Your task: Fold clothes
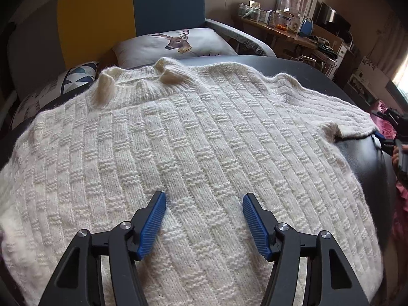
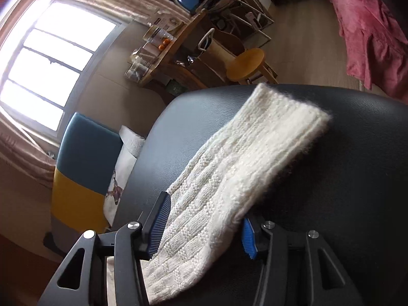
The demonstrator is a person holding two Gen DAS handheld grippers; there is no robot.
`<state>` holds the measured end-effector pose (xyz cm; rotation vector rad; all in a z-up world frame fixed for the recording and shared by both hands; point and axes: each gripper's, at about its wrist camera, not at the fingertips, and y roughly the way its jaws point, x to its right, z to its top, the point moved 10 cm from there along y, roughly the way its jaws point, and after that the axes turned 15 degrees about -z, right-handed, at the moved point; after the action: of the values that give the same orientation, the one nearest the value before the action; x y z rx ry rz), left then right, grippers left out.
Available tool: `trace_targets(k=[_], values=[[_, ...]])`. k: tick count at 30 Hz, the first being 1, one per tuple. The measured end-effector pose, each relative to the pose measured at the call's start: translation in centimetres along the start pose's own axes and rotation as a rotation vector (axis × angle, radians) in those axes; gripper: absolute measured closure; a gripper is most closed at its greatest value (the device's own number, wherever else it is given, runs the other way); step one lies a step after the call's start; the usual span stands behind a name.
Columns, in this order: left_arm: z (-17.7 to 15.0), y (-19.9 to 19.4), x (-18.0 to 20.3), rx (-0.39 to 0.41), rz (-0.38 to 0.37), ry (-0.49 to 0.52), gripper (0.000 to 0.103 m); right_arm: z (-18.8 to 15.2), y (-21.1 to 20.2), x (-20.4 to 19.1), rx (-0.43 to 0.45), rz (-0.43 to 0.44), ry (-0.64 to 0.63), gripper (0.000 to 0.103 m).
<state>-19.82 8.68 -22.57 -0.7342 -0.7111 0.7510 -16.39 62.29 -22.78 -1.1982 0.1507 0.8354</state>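
A cream knitted sweater (image 1: 193, 137) lies flat, front up, on a black leather surface (image 1: 362, 153), collar at the far side. My left gripper (image 1: 204, 204) is open, just above the sweater's lower middle, holding nothing. In the right wrist view one sleeve (image 2: 244, 158) stretches away across the black surface (image 2: 344, 178) to its cuff. My right gripper (image 2: 204, 219) is open with its blue pads on either side of the sleeve near the body end; the sleeve lies between the jaws, not pinched. The right gripper also shows at the left wrist view's right edge (image 1: 387, 137).
A sofa with a yellow and blue back (image 1: 127, 17) and a deer cushion (image 1: 176, 43) stands behind the surface. A cluttered wooden desk (image 1: 288, 33) and a round stool (image 2: 246, 63) are to the right. Pink fabric (image 2: 369, 33) hangs nearby.
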Motion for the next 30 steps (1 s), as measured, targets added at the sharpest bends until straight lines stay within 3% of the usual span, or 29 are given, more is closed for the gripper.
trace_targets(k=[4, 7, 9, 10, 13, 19, 24, 27, 30], values=[[0.0, 0.3, 0.4, -0.003, 0.012, 0.007, 0.027, -0.5, -0.3, -0.7, 0.025, 0.023, -0.067, 0.047], [0.0, 0.4, 0.5, -0.011, 0.012, 0.001, 0.026, 0.3, -0.6, 0.5, -0.009, 0.073, 0.085, 0.050], [0.0, 0.3, 0.5, -0.023, 0.005, -0.006, 0.026, 0.9, -0.6, 1.6, -0.021, 0.072, 0.175, 0.082], [0.0, 0.3, 0.5, -0.030, 0.000, -0.010, 0.026, 0.9, -0.3, 2.0, -0.014, 0.013, 0.148, 0.097], [0.1, 0.0, 0.4, -0.043, -0.014, -0.039, 0.026, 0.5, -0.1, 0.7, 0.014, -0.072, -0.001, 0.097], [1.5, -1.3, 1.1, -0.032, -0.075, -0.105, 0.026, -4.5, -2.4, -9.8, 0.097, -0.038, -0.510, 0.097], [5.0, -0.7, 4.4, -0.039, -0.293, -0.234, 0.027, -12.0, -0.5, -14.8, 0.015, 0.002, -0.759, 0.097], [7.4, 0.3, 7.4, -0.058, -0.436, -0.307, 0.027, -15.5, 1.0, -15.2, -0.039, -0.014, -0.838, 0.097], [10.0, 2.2, 11.0, -0.099, -0.573, -0.358, 0.028, -16.4, 1.0, -15.4, -0.048, -0.010, -0.843, 0.096]])
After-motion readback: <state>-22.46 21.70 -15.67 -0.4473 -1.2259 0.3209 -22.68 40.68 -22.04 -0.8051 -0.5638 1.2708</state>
